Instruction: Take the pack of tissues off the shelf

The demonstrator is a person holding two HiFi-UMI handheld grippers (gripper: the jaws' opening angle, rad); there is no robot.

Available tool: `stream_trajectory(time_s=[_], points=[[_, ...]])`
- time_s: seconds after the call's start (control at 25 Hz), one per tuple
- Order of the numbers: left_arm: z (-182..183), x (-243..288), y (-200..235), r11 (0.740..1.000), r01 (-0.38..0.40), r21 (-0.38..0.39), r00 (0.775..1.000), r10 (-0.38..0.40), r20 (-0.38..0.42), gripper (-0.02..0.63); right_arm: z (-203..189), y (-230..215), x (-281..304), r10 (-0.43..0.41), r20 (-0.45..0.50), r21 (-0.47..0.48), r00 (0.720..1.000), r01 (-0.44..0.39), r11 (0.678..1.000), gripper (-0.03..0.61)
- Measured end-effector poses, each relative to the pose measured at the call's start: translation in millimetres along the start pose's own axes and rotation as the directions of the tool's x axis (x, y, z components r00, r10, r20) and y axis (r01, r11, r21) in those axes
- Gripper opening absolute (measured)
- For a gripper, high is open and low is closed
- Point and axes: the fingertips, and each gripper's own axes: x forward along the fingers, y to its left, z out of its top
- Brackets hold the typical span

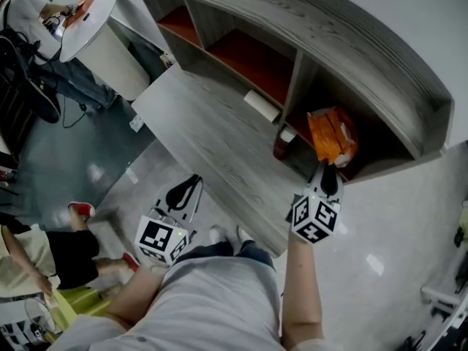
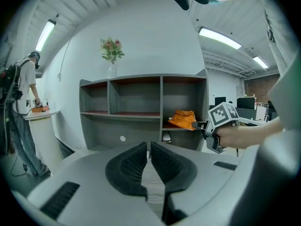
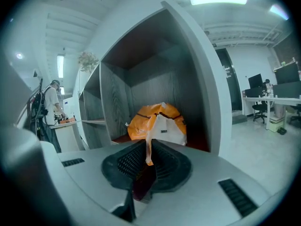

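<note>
Shelving [image 1: 369, 61] of grey wood-grain board with reddish-brown floors in its compartments stands against a white wall. The pack of tissues [image 1: 330, 135], in orange wrapping with a white panel, lies in the right-end compartment, close to the front edge. In the left gripper view it rests on that compartment's board, level with the person's right hand.

The right tool [image 1: 327, 172] reaches to the mouth of that compartment. Its own view shows the two dark ribbed pads pressed together on a thin fold of the pack's wrapper [image 3: 149, 149], which runs down from the pack's front and sits pinched between them. The bulk of the pack [image 3: 157, 121] is just beyond the tool's tip, inside the compartment. Whether it rests on the board or is raised off it cannot be told.

The left tool [image 1: 184, 192] is held low and well back from the shelving, near the person's legs. Its jaws stand together with only a hairline gap and nothing between them, as the left gripper view [image 2: 149, 161] shows.

On top of the shelving stands a vase of flowers [image 2: 112, 55]. Off to the left, another person [image 2: 23, 93] stands at a round white counter [image 1: 88, 13].
</note>
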Motion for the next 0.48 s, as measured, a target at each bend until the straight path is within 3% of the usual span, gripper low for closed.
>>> stream_trajectory(time_s=[0.48], points=[[0.6,-12.5,-3.4,1.0,0.004,0.0,1.0,-0.004,0.021,0.02,4.2,13.7,-48.2,0.016,0.022,0.006,1.0,-0.016,1.0,0.021]])
